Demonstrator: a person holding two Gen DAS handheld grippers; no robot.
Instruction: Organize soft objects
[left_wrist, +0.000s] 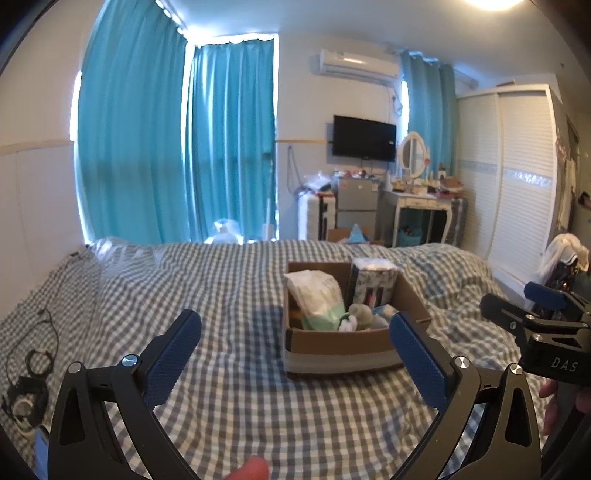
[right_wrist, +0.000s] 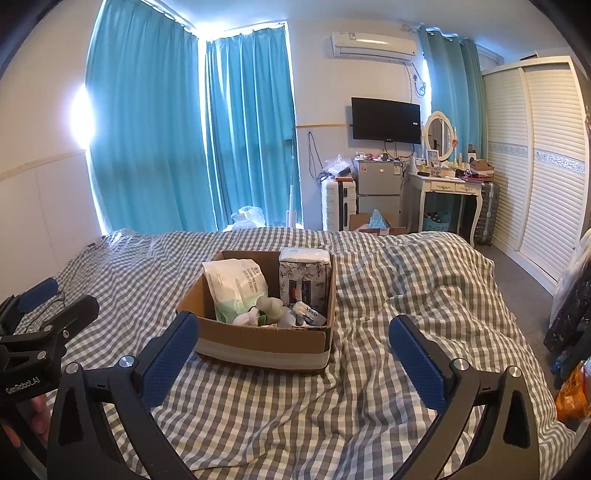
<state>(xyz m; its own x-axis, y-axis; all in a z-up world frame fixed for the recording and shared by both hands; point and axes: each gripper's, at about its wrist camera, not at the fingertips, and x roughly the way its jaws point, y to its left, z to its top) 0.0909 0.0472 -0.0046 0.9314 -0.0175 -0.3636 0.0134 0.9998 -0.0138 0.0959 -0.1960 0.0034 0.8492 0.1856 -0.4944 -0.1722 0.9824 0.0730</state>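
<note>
One cardboard box (right_wrist: 258, 338) sits on the bed (right_wrist: 388, 413), whose cover is a grey and white check. It lies ahead of both grippers, and neither touches it. In the left wrist view the left gripper (left_wrist: 295, 345) has its two blue-padded fingers spread wide with nothing between them, and the box (left_wrist: 343, 345) stands just beyond and towards the right finger, whose tip overlaps the box's near right corner in that view. In the right wrist view the right gripper (right_wrist: 293, 341) is likewise spread wide and holds nothing; here the box stands just beyond the left finger, and the bare cover lies ahead of the right finger.

Inside the box the soft things are gathered. One white and green soft pack (right_wrist: 238, 286) leans at the left side. One flower-printed tissue pack (right_wrist: 304, 280) stands upright at the back right corner. One small blue and white tissue packet (right_wrist: 310, 314) lies at the front right. Between them is a small grey-green soft thing (right_wrist: 271, 304) beside something white (right_wrist: 247, 317); what these two are cannot be told.

Each gripper shows at the edge of the other's view: the right gripper (left_wrist: 532, 314) at the right of the left wrist view, the left gripper (right_wrist: 48, 306) at the left of the right wrist view. One tangled black cable (left_wrist: 29, 365) lies on the bed, well apart from the box at the far left
</note>
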